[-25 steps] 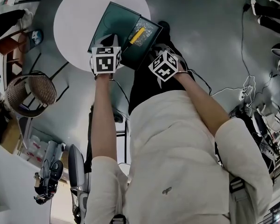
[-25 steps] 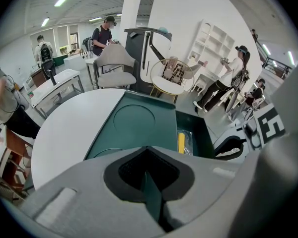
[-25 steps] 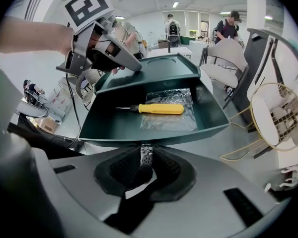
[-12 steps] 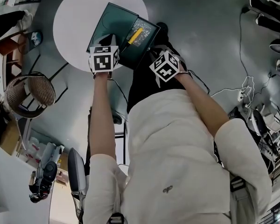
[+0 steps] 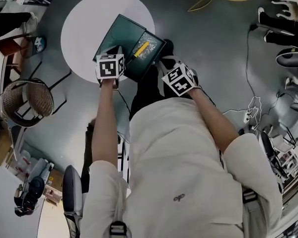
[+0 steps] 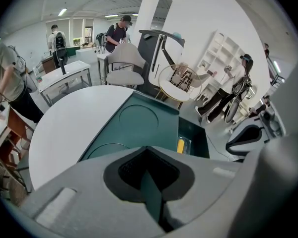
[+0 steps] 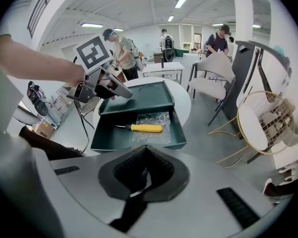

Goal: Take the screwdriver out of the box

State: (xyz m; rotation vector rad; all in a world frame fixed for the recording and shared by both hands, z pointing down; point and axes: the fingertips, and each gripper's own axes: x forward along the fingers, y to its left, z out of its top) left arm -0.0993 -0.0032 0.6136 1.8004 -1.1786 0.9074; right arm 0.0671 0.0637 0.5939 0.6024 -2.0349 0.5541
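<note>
Right gripper view: left gripper (image 7: pixel 125 93) pinches box lid (image 7: pixel 141 102); right gripper (image 7: pixel 145 180) closed near screwdriver (image 7: pixel 144 128).

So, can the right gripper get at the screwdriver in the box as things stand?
Probably yes. The left gripper holds the lid open, and the screwdriver lies uncovered on a plastic bag in the box, with nothing between it and the right gripper. Its shut jaws must open first.
</note>
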